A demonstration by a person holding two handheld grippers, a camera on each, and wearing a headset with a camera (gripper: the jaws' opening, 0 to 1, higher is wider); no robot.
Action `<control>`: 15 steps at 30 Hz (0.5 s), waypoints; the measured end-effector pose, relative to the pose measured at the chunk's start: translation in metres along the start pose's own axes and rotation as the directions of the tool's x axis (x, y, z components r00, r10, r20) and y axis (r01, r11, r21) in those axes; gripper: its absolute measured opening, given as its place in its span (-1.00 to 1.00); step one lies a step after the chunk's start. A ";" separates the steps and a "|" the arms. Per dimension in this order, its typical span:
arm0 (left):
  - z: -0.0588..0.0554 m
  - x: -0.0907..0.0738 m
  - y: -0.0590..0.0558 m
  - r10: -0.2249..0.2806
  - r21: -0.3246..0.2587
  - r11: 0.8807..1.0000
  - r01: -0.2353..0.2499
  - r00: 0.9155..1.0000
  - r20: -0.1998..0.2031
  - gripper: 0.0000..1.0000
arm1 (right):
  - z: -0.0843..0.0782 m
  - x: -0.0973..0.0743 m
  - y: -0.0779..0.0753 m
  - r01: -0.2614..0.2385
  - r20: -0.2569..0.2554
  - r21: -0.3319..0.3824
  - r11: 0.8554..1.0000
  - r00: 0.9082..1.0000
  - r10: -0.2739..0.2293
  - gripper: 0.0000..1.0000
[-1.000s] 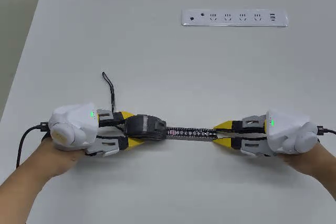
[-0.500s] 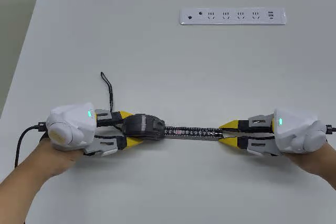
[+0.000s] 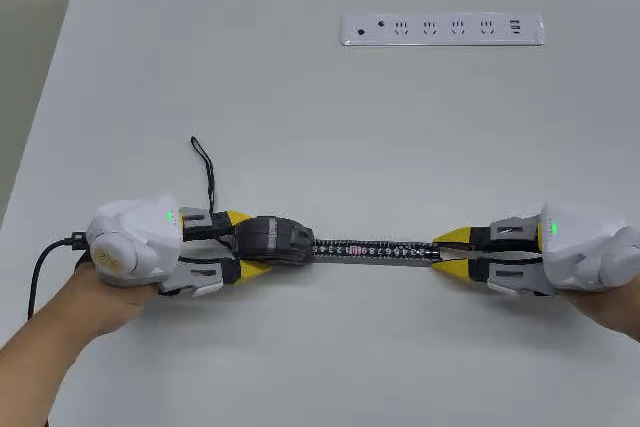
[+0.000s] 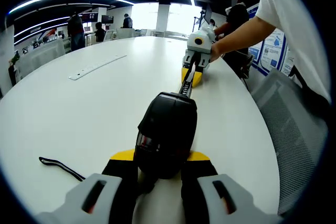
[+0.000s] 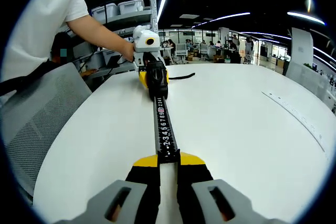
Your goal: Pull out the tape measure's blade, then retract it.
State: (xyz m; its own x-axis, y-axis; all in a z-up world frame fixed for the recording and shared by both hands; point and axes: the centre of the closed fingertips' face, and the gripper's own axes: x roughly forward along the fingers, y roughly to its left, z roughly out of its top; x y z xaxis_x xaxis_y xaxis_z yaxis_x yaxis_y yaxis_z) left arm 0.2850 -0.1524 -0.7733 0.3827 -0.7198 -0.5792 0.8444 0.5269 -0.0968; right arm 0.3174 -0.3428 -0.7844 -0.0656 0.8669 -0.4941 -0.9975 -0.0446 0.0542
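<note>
Landmark: a long white plastic power strip [image 3: 442, 29] lay flat at the far side of the pale grey table [image 3: 300, 97]; every place below was read from it.
Left tool: the white-and-grey, yellow-tipped left gripper [image 3: 245, 245] sat well apart from the power strip, nearer the person and off past its left end. Its jaws were clamped on the case from both sides.
Case: the black, rounded plastic tape measure case [image 3: 275, 240] rested on the table, nearer than the power strip and left of it, with its mouth turned rightward. A thin black wrist strap [image 3: 208, 172] trailed from it toward the strip's side of the table.
Blade: the dark metal blade [image 3: 375, 250] with pale numerals ran rightward out of the case, roughly parallel to the power strip's long edge. Its tip lay about level with the strip's middle.
Right tool: the matching right gripper [image 3: 450, 252] sat nearer than the power strip, under its right half, jaws pinched together on the blade's tip.
Done: a stretch of blade was out, so the pull looked under way or nearly complete.
Left: perhaps more pulling; the whole retraction was not yet done.
</note>
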 end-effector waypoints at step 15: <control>0.000 0.000 0.001 0.001 -0.001 1.000 -0.001 1.000 -0.004 -0.45 | -0.002 -0.015 0.002 -0.001 -0.006 0.009 1.000 1.000 0.002 -0.85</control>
State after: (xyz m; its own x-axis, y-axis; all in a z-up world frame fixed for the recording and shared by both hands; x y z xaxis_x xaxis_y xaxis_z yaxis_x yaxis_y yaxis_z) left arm 0.2853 -0.1519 -0.7735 0.3819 -0.7171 -0.5829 0.8435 0.5283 -0.0972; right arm 0.3168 -0.3572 -0.7787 -0.0673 0.8638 -0.4993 -0.9972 -0.0413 0.0628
